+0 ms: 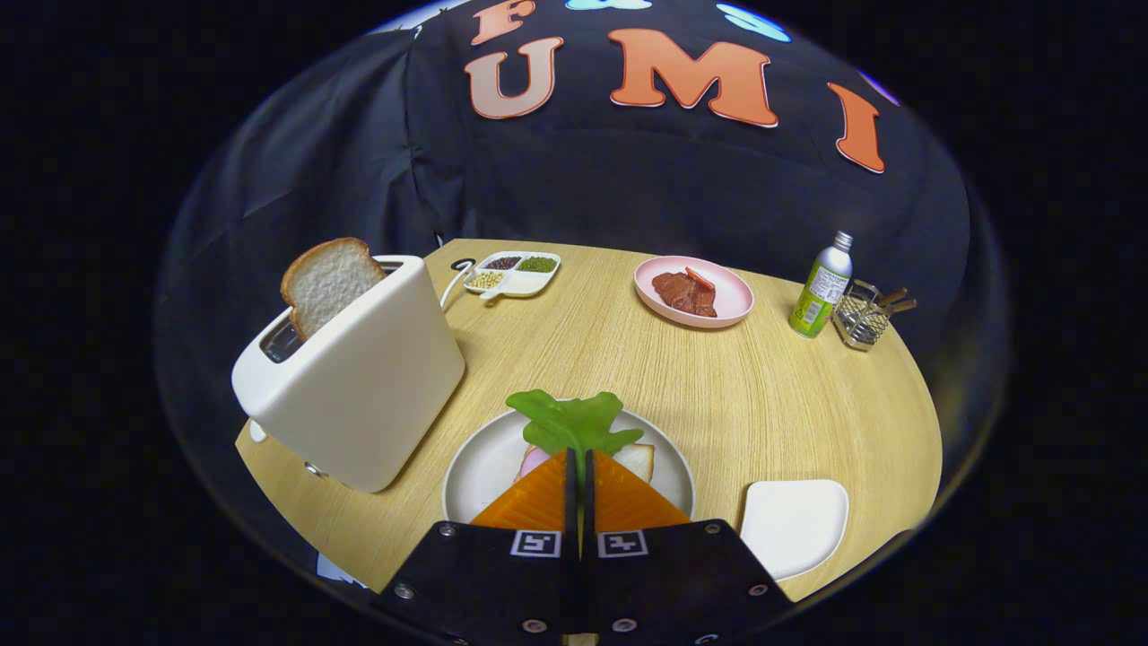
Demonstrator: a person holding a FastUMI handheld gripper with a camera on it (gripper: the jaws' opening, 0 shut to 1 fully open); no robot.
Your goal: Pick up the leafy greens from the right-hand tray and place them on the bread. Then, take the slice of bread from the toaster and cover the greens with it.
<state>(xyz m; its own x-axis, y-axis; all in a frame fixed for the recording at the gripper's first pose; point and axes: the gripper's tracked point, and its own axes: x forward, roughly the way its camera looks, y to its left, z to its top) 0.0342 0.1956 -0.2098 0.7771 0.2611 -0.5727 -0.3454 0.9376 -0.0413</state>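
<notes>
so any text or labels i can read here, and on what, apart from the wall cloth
Bottle: printed label, too small and blurred to read.
Hand-held gripper: two square black-and-white coded markers on its body, patterns only, no words. Its fingers are shut on the greens over the plate.
Toaster, pink plate, divided tray, white tray: no text seen.

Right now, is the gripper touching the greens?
Touching. The gripper view shows the gripper shut on the stem of the greens, whose leaf fans out just ahead, over the bread on the plate.
</notes>
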